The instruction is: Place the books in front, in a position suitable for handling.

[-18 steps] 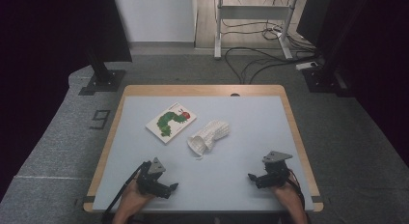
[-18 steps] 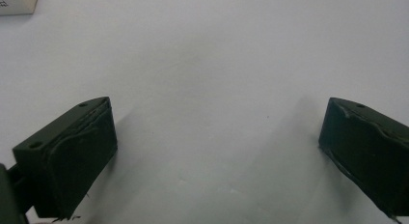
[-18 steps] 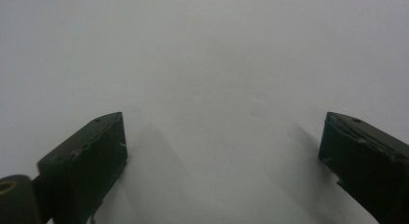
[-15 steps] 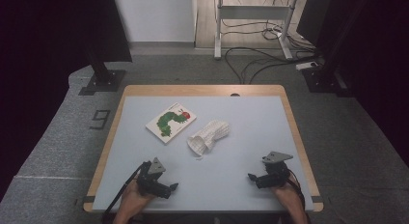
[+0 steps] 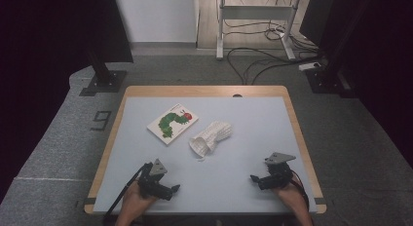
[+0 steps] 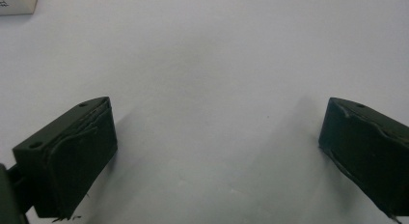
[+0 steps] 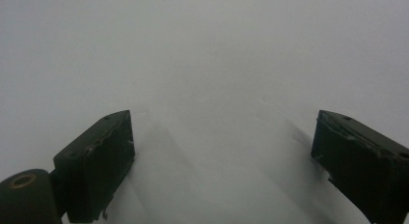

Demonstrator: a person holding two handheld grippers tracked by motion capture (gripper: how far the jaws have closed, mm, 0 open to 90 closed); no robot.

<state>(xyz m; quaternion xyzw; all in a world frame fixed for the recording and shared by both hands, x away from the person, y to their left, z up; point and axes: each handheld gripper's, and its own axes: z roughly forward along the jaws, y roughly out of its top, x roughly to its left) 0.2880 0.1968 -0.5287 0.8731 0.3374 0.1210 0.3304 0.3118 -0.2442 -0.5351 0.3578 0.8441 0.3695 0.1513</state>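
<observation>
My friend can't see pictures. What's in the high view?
A blue-grey table holds a caterpillar book and a white glove beside it. Nearer the camera, two hands rest on the table, each holding open black tongs: left tongs, right tongs.

White cloth (image 5: 212, 137) crumpled mid-table, just beside caterpillar book (image 5: 172, 123).

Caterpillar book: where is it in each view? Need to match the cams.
High view: caterpillar book lies left of centre on the far half, beside the white cloth.
Left gripper view: pale corner at top left, probably the book's.
Right gripper view: bare tabletop between the open jaws.
Shared landmark: the pale grey tabletop.
</observation>
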